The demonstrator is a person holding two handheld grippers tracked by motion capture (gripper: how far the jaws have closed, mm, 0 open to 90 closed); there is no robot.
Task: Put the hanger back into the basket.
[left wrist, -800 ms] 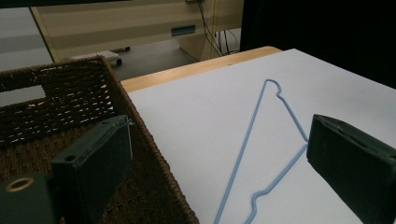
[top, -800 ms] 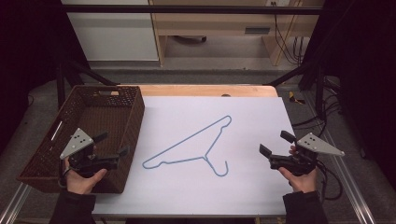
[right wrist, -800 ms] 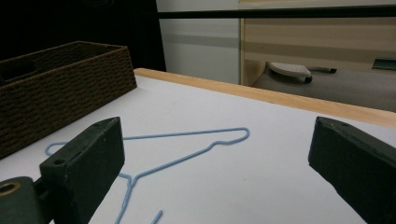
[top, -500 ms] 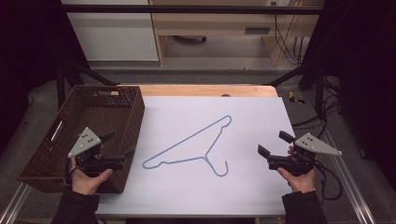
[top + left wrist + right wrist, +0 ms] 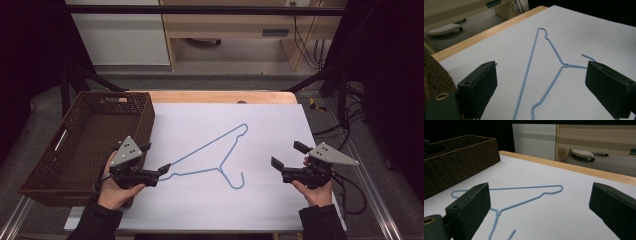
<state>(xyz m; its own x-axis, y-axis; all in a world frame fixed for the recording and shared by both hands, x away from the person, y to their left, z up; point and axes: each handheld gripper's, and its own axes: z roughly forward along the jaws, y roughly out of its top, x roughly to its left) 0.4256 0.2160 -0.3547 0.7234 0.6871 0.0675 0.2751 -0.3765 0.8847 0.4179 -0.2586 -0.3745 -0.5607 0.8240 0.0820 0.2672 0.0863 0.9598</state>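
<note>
Nearest the camera in the high view, two forearms enter from the bottom edge, each hand carrying a two-jaw tool. The left gripper (image 5: 161, 170), at the near left of the white sheet (image 5: 280, 125), points toward the centre of the table; its jaws stand wide apart and grip nothing. In the left gripper view the black jaws frame the near shoulder of the blue wire hanger (image 5: 549, 70), which lies between them on the sheet without touching either pad. The right gripper (image 5: 286, 156), near the sheet's right edge, is likewise spread wide and empty, and sits well apart from the hanger (image 5: 212, 157); in the right gripper view the hanger (image 5: 524, 195) appears beyond and between its jaws. The hanger lies flat in the middle of the sheet, its hook turned toward the person and its long bar running diagonally away toward the far right. Along the left edge of the table stands a dark woven basket (image 5: 142, 107), its right wall just beside the left gripper. Beyond the sheet, a strip of wooden tabletop (image 5: 220, 96) shows at the far edge.
</note>
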